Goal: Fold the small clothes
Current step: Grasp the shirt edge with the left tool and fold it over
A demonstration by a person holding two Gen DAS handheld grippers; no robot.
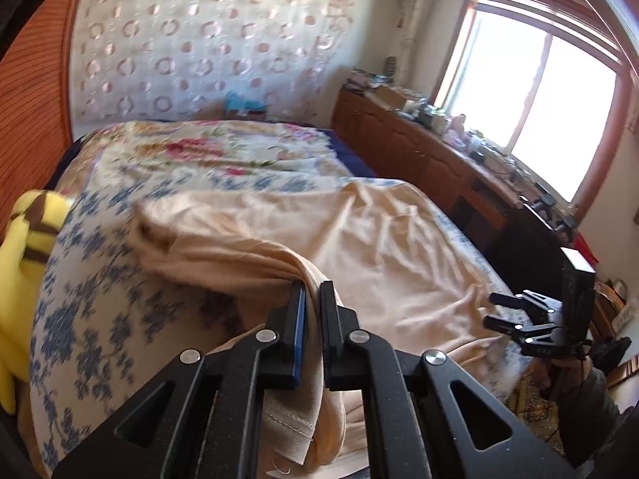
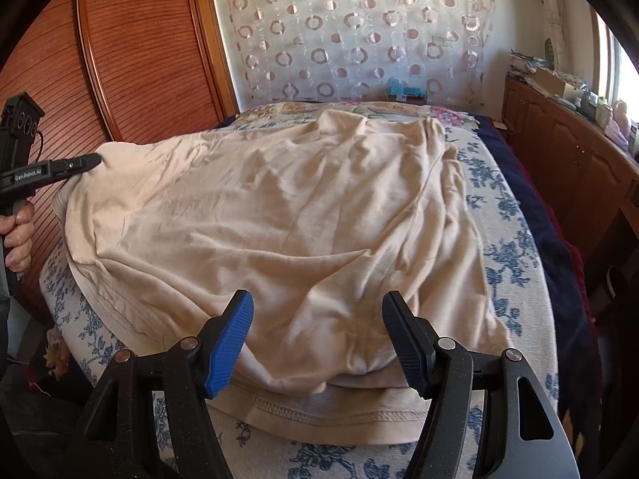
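Note:
A cream-coloured garment [image 2: 287,215] lies spread and wrinkled over the bed, its stitched hem nearest me. My left gripper [image 1: 313,287] is shut on a fold of the garment's edge [image 1: 255,255] and holds it lifted off the bedspread. In the right wrist view that same left gripper [image 2: 94,161] shows at the far left, pinching the cloth's corner, with a hand on its handle. My right gripper [image 2: 317,307] stands open just above the garment's near hem, and no cloth is between its blue pads. The right gripper [image 1: 493,311] also shows at the right of the left wrist view.
The bed has a white bedspread with blue flowers [image 2: 507,259]. A yellow plush toy [image 1: 24,263] lies at its left side. A wooden wardrobe [image 2: 131,48] stands to the left and a cluttered wooden cabinet [image 1: 419,139] runs under the window.

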